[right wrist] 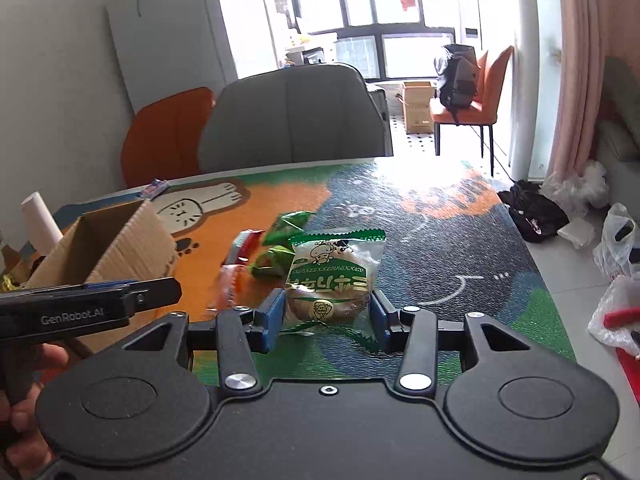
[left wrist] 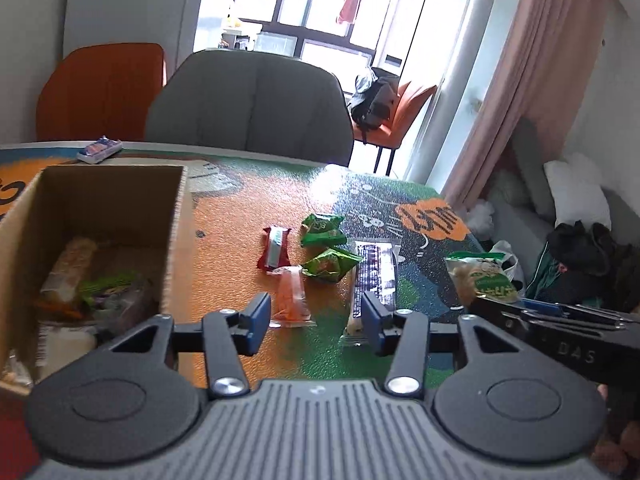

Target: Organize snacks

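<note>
Right gripper (right wrist: 325, 314) pinches green-and-white bun packet (right wrist: 334, 270); left gripper (left wrist: 314, 318) parted, empty.

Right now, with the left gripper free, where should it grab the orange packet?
Grip the orange packet across its narrow middle, coming straight down from above. It lies flat, pointing away between the open left gripper fingers, with loose snacks close at its far end.

txt: "GenRobot.AI" on left gripper (right wrist: 90, 312) | "DAS" on right gripper (left wrist: 576, 354)

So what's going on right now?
Left gripper open, empty. Right gripper clamped on bun packet. Box left, loose snacks between, nothing blocking.
</note>
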`<state>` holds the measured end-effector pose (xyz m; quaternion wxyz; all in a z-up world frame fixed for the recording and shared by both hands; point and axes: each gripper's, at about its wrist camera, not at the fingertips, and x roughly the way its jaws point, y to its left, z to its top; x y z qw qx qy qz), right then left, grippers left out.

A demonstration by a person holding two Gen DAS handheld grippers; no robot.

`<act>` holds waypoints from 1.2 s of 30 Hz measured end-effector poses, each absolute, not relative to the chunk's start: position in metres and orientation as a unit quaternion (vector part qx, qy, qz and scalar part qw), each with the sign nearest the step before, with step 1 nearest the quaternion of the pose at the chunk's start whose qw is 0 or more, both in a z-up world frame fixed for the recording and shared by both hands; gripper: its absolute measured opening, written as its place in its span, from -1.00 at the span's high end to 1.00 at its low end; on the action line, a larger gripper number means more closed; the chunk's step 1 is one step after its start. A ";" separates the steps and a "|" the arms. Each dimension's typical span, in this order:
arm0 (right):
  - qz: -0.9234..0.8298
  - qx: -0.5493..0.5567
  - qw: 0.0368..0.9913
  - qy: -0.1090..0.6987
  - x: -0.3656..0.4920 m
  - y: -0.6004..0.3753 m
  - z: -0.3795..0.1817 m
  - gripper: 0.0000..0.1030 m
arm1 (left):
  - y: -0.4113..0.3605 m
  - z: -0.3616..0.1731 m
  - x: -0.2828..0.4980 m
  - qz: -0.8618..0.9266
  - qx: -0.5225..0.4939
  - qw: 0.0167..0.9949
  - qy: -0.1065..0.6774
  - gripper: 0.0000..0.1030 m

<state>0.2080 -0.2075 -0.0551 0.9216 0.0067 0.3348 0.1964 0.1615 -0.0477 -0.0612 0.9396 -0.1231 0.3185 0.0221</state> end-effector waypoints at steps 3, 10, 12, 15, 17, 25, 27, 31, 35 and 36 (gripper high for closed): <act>0.193 0.011 0.921 0.339 0.214 -0.212 -0.061 0.16 | -0.051 -0.069 0.175 0.021 -0.122 0.937 0.327 0.07; 0.188 0.018 0.918 0.350 0.226 -0.218 -0.074 0.16 | -0.052 -0.089 0.201 0.034 -0.116 0.932 0.341 0.07; 0.187 0.020 0.917 0.352 0.230 -0.219 -0.077 0.16 | -0.051 -0.095 0.207 0.040 -0.113 0.931 0.346 0.07; 0.182 0.024 0.916 0.355 0.236 -0.221 -0.083 0.16 | -0.051 -0.102 0.216 0.044 -0.110 0.928 0.353 0.08; 0.181 0.028 0.915 0.359 0.240 -0.221 -0.085 0.16 | -0.050 -0.108 0.223 0.045 -0.108 0.926 0.358 0.08; 0.180 0.027 0.912 0.367 0.247 -0.221 -0.093 0.16 | -0.047 -0.128 0.242 0.059 -0.099 0.919 0.377 0.15; 0.179 0.028 0.912 0.368 0.248 -0.221 -0.093 0.16 | -0.049 -0.129 0.243 0.060 -0.089 0.921 0.374 0.38; 0.181 0.027 0.912 0.368 0.247 -0.219 -0.092 0.16 | -0.047 -0.127 0.244 0.063 -0.087 0.919 0.380 0.64; 0.185 0.027 0.913 0.363 0.244 -0.218 -0.087 0.16 | -0.047 -0.116 0.234 0.061 -0.089 0.924 0.366 0.65; 0.187 0.026 0.913 0.361 0.242 -0.217 -0.085 0.16 | -0.047 -0.113 0.232 0.060 -0.089 0.925 0.364 0.65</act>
